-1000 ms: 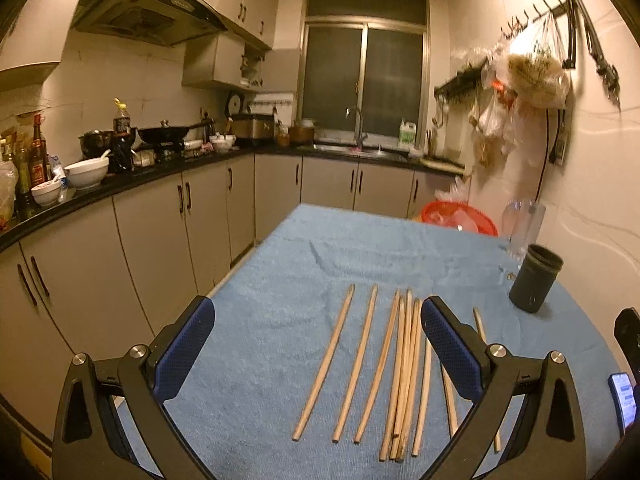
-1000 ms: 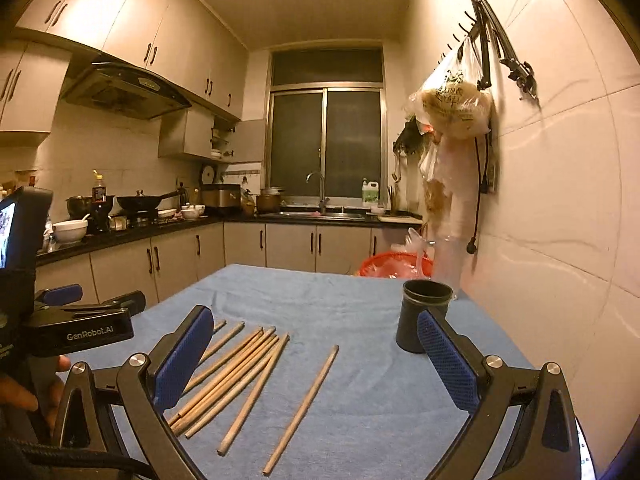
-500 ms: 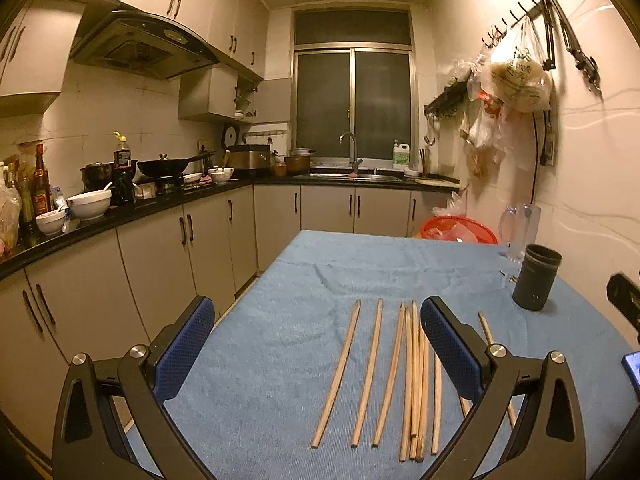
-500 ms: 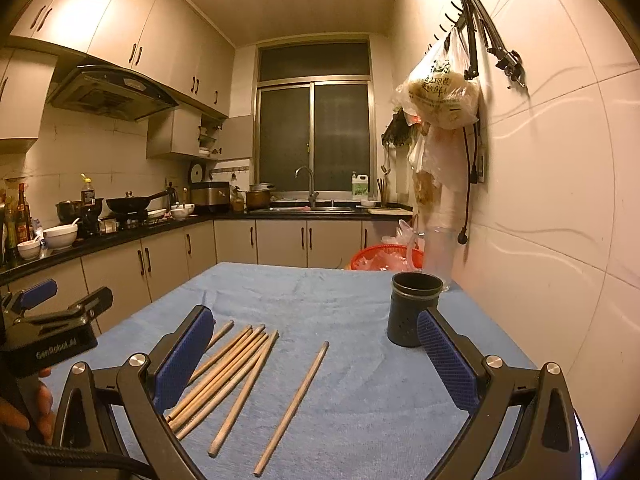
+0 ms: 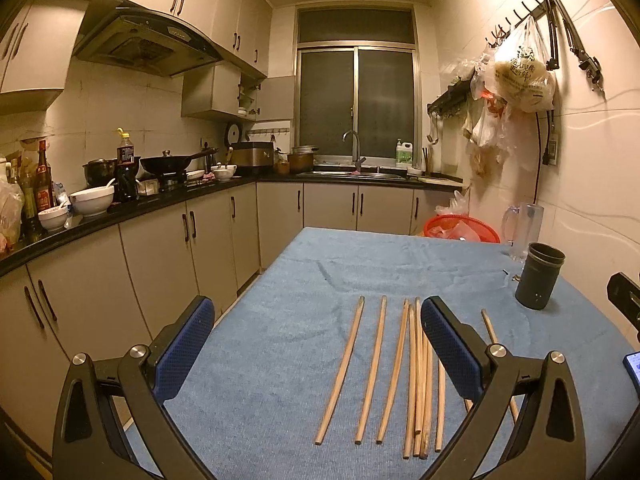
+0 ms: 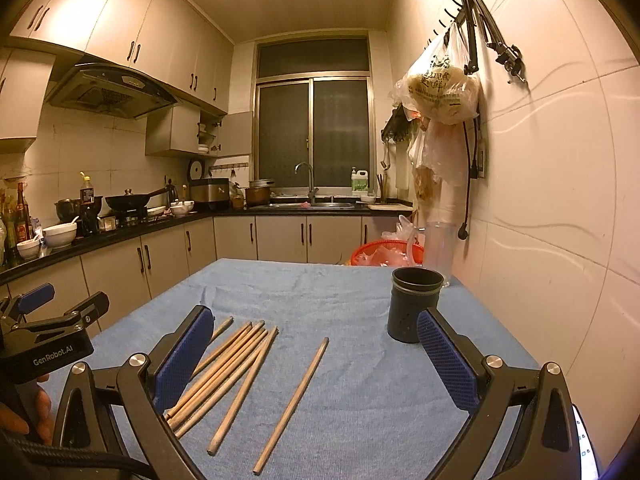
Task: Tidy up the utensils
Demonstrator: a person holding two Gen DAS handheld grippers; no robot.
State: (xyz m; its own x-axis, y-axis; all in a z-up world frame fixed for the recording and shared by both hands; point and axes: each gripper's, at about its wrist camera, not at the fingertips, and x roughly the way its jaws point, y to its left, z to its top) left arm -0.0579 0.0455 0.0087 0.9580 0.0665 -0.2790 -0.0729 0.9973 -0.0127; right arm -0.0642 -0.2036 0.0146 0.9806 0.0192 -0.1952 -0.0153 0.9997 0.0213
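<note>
While I am levelling both wrist views, the left gripper (image 5: 316, 356) and right gripper (image 6: 312, 364) are hanging spread and empty; chopsticks (image 5: 416, 372) are lying on the blue cloth (image 5: 280, 360), now nearer, dark cup (image 6: 414, 304) beyond.

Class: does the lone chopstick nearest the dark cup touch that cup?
Apart. The right wrist view shows bare blue cloth between the lone chopstick and the dark cup.
</note>
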